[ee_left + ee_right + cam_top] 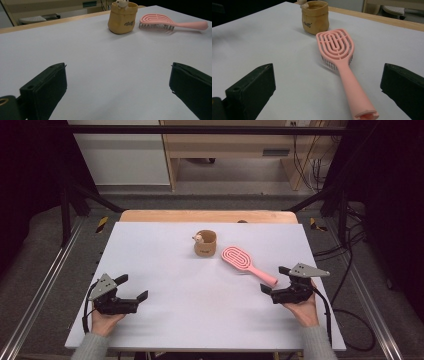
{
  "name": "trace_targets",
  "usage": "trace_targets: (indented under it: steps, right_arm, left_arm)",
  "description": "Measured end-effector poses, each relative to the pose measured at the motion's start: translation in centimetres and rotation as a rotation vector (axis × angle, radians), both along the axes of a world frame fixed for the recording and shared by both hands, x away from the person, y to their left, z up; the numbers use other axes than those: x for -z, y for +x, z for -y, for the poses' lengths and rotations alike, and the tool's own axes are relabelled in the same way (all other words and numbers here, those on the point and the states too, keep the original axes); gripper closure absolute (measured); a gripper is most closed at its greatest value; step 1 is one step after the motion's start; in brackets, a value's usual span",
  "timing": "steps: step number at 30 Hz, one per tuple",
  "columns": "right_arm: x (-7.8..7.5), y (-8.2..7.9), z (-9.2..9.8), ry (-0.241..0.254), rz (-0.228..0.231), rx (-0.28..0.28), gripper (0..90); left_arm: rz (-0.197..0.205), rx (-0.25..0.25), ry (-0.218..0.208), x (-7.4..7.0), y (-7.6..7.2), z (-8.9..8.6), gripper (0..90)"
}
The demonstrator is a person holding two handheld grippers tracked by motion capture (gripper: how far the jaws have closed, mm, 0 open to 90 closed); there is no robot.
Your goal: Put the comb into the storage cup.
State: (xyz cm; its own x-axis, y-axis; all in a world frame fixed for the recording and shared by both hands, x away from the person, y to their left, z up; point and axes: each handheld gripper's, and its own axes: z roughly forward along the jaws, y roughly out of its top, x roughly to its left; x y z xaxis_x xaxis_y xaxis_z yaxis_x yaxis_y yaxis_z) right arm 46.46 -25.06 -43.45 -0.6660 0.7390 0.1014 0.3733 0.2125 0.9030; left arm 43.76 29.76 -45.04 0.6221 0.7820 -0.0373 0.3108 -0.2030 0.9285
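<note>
White tabletop (190,300) spans the scene, with a wooden edge along its far side and a dim lab floor, cables and metal rails around it. Lying on it right of centre is a pink hairbrush (247,264), bristles down, its oval head toward the middle of the table and its handle angled toward the person's right. The right gripper (274,279), held in the person's right hand (302,309), sits at the handle's end with its jaws spread wide; the handle tip lies between the jaws or just short of them, not touched. Just beyond the brush head stands a small tan paper-style pot (205,243) with a tiny pale figure (198,238) peeking over its rim, near the brush but apart from it. Nothing lies between the right gripper and the handle. The left gripper (134,287) rests low at the near left, jaws also wide and holding nothing, well apart from both things. The right gripper view shows dark bristles under the brush head and the hollow handle end. The left gripper view shows dark lettering on the pot's side.
</note>
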Motion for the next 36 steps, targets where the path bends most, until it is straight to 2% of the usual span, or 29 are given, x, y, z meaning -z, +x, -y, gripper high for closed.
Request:
trace_targets:
  steps: [13,23,25,32,36]
  right_arm:
    - [-0.9,1.4,-1.4,-0.098,-0.025,-0.027,0.5]
    - [-2.1,2.8,-2.9,-0.204,-0.044,-0.062,0.5]
    - [-2.4,3.3,-3.2,-0.232,-0.05,-0.061,0.3]
    - [-2.8,4.2,-3.6,-0.279,-0.066,-0.06,0.6]
    - [-2.9,4.8,-3.7,-0.315,-0.092,-0.058,0.6]
  left_arm:
    - [-0.003,0.0,0.015,0.2,0.1,0.1,1.3]
    - [-0.002,-0.003,0.016,0.2,0.1,0.0,1.3]
    - [-0.003,-0.004,0.017,0.2,0.1,0.0,1.3]
    - [-0.002,-0.007,0.015,0.2,0.1,0.0,1.3]
    - [-0.002,-0.008,0.017,0.2,0.1,0.0,1.3]
